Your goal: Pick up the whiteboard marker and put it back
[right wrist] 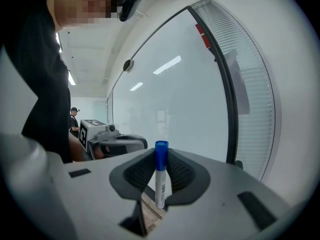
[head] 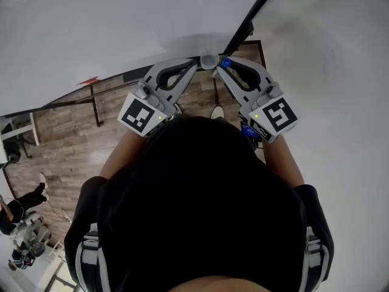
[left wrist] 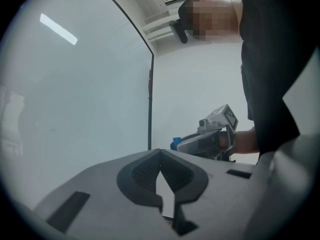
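Right gripper view, jaws clamped on whiteboard marker (right wrist: 160,176), head view only its cap (head: 226,62), left gripper (left wrist: 160,154) jaws together.

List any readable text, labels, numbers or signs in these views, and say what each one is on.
No text is legible in any view.
Print on the whiteboard marker barrel: too small to read.
The cube on the left hand-held gripper: black-and-white square code, no letters.
The cube on the right hand-held gripper: same kind of code, no letters.
The red mark by the whiteboard frame: blurred, unreadable.
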Available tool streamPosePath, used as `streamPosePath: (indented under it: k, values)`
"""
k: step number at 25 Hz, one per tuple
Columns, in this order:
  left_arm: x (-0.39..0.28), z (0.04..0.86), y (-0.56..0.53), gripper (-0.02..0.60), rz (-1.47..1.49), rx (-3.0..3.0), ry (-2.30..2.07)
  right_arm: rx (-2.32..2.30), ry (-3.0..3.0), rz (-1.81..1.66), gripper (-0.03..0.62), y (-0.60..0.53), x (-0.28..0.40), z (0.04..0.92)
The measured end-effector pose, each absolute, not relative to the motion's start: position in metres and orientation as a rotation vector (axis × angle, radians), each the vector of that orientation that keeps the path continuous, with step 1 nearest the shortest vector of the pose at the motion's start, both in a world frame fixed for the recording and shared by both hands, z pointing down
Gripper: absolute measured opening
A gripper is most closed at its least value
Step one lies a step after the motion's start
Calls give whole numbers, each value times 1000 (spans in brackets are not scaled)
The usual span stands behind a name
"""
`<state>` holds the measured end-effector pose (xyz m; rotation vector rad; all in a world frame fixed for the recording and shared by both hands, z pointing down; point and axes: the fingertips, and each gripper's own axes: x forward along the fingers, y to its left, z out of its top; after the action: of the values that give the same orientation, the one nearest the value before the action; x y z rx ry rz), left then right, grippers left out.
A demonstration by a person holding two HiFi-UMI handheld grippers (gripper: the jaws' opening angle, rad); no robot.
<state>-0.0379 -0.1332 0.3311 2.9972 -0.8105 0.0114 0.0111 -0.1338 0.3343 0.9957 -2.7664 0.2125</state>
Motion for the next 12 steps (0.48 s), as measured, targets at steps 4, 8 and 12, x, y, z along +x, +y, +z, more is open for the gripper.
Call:
streamPosePath:
  k: [4,8,12]
  values:
    - [-41,334,-132,5,-11,2987,-815,990,-2768,237,66,-135,10,343]
    - [-42,329,-132,5,-44,2983,-829,982,-2786,237,64,-133,9,343]
    - [-42,335,-130,5,2,2974,-831,938,-2810,237,66,-131,6,342]
